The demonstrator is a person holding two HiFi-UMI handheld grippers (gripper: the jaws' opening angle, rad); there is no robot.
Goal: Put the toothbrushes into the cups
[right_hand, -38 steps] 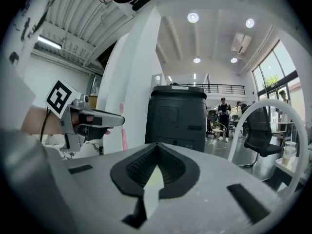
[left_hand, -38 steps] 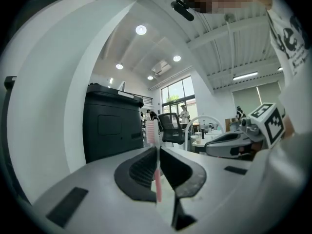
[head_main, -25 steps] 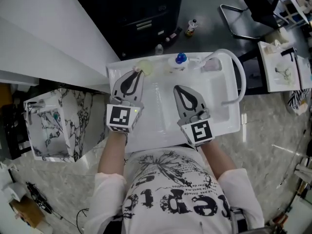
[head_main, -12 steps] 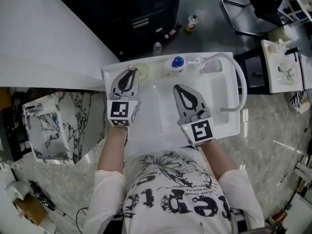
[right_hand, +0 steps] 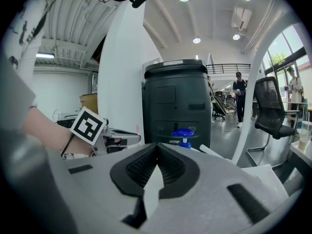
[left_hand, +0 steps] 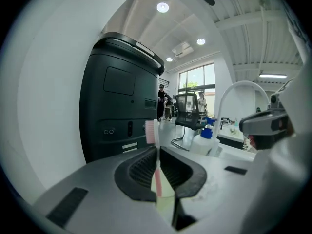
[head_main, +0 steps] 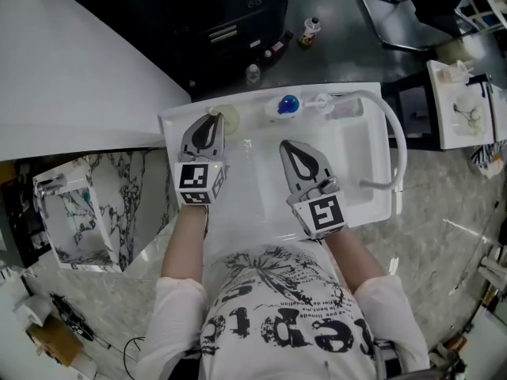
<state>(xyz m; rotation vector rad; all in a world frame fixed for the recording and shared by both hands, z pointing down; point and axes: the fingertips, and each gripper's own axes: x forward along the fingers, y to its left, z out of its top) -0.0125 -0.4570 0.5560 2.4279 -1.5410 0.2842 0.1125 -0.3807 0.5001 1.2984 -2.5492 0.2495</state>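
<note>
In the head view a white basin [head_main: 238, 220] lies in front of me. My left gripper [head_main: 211, 115] is shut on a pink toothbrush [left_hand: 152, 133], which stands upright with its bristled head above the jaws. Its tip is just left of a pale yellow-green cup [head_main: 230, 117] at the basin's back left. In the left gripper view the left gripper [left_hand: 158, 151] shows the brush handle pinched between the pads. My right gripper [head_main: 287, 146] hovers over the basin's middle; in the right gripper view the right gripper [right_hand: 157, 147] is shut with nothing in it.
A blue-capped pump bottle [head_main: 287, 104] and a pale translucent cup [head_main: 343, 107] stand along the basin's back rim. A white curved hose [head_main: 398, 145] arcs over the right side. A black cabinet [head_main: 230, 14] stands behind, and a marbled box [head_main: 75, 212] at the left.
The left gripper has sunk lower with the toothbrush and shifted slightly left of the yellow-green cup. The right gripper has dropped a little. Both stay shut.
</note>
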